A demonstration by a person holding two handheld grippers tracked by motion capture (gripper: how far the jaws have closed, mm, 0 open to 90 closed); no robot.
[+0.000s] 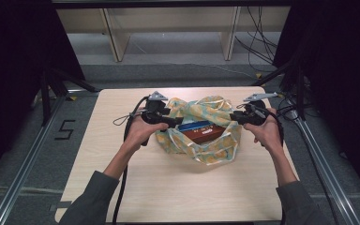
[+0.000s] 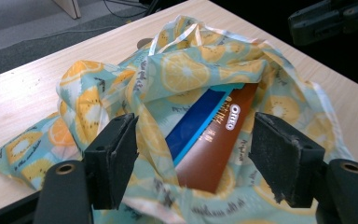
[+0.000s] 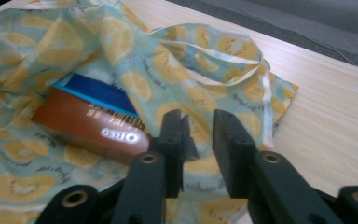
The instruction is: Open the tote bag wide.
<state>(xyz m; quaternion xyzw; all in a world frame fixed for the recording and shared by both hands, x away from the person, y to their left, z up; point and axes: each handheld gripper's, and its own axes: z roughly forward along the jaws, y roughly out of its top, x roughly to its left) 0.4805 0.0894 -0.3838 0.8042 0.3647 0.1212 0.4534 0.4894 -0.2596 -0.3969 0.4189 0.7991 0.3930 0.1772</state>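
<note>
A teal cloth bag [image 1: 201,143] printed with orange slices lies crumpled on the wooden table [image 1: 168,187]. Its mouth gapes, and inside lie a brown Oreo box [image 2: 219,135] and a blue box [image 2: 193,123] on top of it. My left gripper [image 1: 176,123] is at the bag's left edge. In the left gripper view its jaws [image 2: 196,158] stand wide open over the bag's mouth, a fold of cloth beside one pad, nothing pressed. My right gripper [image 1: 232,118] is at the bag's right edge. Its jaws [image 3: 198,130] stand a little apart above the cloth [image 3: 51,42], close to the Oreo box [image 3: 88,128].
Wooden shelf legs [image 1: 115,40] stand on the floor beyond the table. Cables [image 1: 258,42] trail at the back right. Metal rails [image 1: 26,164] run along both sides of the table. A tape mark [image 1: 64,130] lies on the floor at the left.
</note>
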